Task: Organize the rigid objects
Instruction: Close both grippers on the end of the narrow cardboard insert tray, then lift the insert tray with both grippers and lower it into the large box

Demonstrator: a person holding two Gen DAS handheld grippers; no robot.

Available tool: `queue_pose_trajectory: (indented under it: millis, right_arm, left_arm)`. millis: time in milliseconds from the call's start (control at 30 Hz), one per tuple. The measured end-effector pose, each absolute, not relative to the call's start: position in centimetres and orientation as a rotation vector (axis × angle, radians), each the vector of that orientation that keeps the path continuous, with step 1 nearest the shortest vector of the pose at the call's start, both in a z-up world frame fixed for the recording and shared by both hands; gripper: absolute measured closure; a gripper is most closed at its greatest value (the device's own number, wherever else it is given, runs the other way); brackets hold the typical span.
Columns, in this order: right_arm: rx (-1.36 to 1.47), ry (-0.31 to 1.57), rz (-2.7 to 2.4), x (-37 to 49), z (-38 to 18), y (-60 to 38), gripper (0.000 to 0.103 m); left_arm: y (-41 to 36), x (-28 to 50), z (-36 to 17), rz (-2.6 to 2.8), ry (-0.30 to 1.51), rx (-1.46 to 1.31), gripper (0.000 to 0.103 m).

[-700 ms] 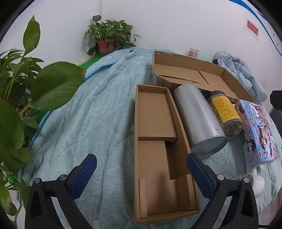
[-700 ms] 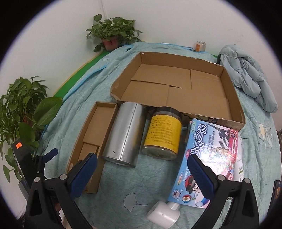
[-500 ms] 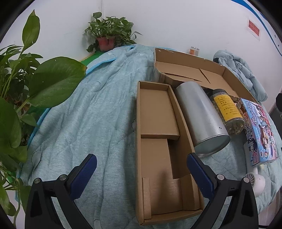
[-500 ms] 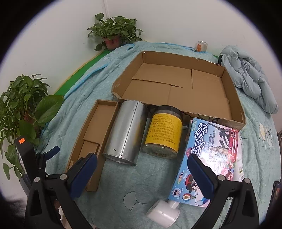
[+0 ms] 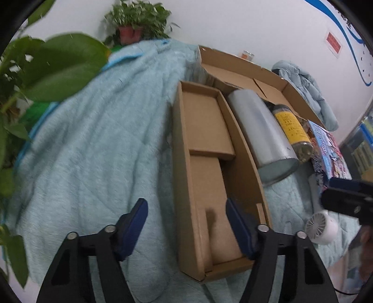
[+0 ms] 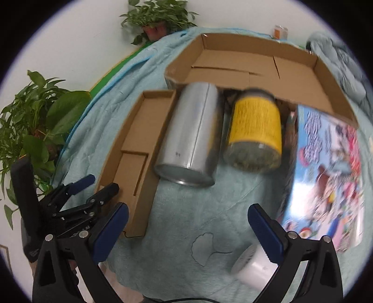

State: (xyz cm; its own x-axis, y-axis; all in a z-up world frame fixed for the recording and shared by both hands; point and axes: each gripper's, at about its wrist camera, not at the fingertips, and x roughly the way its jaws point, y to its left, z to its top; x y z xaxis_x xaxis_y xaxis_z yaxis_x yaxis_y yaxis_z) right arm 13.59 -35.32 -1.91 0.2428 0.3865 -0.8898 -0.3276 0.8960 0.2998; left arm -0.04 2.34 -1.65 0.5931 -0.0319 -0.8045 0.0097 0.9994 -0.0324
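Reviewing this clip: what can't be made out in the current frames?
- Yellow-label jar: label text smeared by motion blur, right wrist view.
- Picture box: print blurred; in the left wrist view the right tool covers its near end.
- White fan: partly behind the right tool's finger, right wrist view.

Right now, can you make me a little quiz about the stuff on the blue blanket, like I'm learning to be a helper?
1. True or false: the silver can is standing upright.
2. What lies right next to the silver can, on the side away from the narrow cardboard tray?
A. the yellow-label jar
B. the white fan
C. the potted plant
3. Fill in: the big cardboard box behind the can has ____ inside it.

Key
1. False: it lies on its side.
2. A
3. Nothing. Both the left gripper and the right gripper are open and hold nothing.
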Motion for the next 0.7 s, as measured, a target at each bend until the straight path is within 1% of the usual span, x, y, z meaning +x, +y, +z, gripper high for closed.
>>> queue_pose_trajectory:
  millis: [67, 100, 133, 200, 233, 300, 333, 367, 400, 433, 467, 533, 600, 633, 667, 700]
  right_arm:
    - [0.084, 1.257, 0.523, 13.0, -3.1, -34.3, 0.001]
    - [0.091, 1.273, 0.557, 12.6, -3.6, -33.5, 0.001]
    - [0.091, 1.278, 0.571, 12.3, -3.8, -32.9, 0.001]
    - [0.072, 1.253, 0.584, 11.6, -4.0, -31.6, 0.001]
    - [0.057, 1.234, 0.581, 11.4, -4.0, -31.0, 0.003]
    - [0.013, 1.189, 0.562, 11.0, -4.0, -30.0, 0.010]
    - [0.001, 1.180, 0.549, 10.9, -4.4, -29.6, 0.019]
    - [-0.001, 1.186, 0.541, 11.1, -4.7, -29.4, 0.031]
    - [0.008, 1.207, 0.540, 11.2, -5.3, -29.1, 0.036]
    - [0.035, 1.240, 0.558, 11.2, -6.0, -28.8, 0.044]
    - [0.066, 1.263, 0.576, 11.0, -6.6, -28.8, 0.050]
    - [0.097, 1.271, 0.586, 10.8, -7.0, -28.6, 0.051]
    - [0.092, 1.250, 0.596, 10.3, -6.9, -28.2, 0.061]
    - [0.087, 1.247, 0.619, 10.0, -6.8, -27.8, 0.073]
    - [0.073, 1.243, 0.636, 9.5, -6.6, -27.2, 0.079]
    - [0.050, 1.230, 0.633, 9.1, -6.4, -26.9, 0.079]
  left_arm:
    - [2.2, 0.3, -2.3, -0.026, 0.939, -0.011, 0.049]
    - [2.2, 0.4, -2.6, -0.022, 0.951, -0.019, 0.055]
    - [2.2, 0.4, -2.9, -0.030, 0.979, -0.038, 0.058]
    - [2.3, 0.2, -3.4, -0.044, 1.044, -0.061, 0.069]
    - [2.3, 0.1, -3.6, -0.055, 1.078, -0.078, 0.071]
    - [2.4, -0.4, -3.8, -0.067, 1.129, -0.115, 0.076]
    - [2.5, -0.6, -3.7, -0.070, 1.148, -0.124, 0.077]
    - [2.8, -0.9, -3.6, -0.076, 1.178, -0.147, 0.078]
    - [2.9, -1.2, -3.6, -0.084, 1.198, -0.177, 0.079]
    - [3.0, -1.3, -3.7, -0.082, 1.199, -0.188, 0.079]
    - [3.4, -1.7, -3.8, -0.095, 1.197, -0.215, 0.079]
    - [3.9, -2.2, -4.0, -0.091, 1.178, -0.247, 0.080]
    - [3.7, -2.6, -3.8, -0.076, 1.176, -0.225, 0.080]
    - [3.4, -2.8, -3.7, -0.069, 1.175, -0.206, 0.080]
    - [3.2, -3.2, -3.7, -0.057, 1.171, -0.185, 0.080]
    - [3.2, -3.7, -3.6, -0.052, 1.172, -0.189, 0.080]
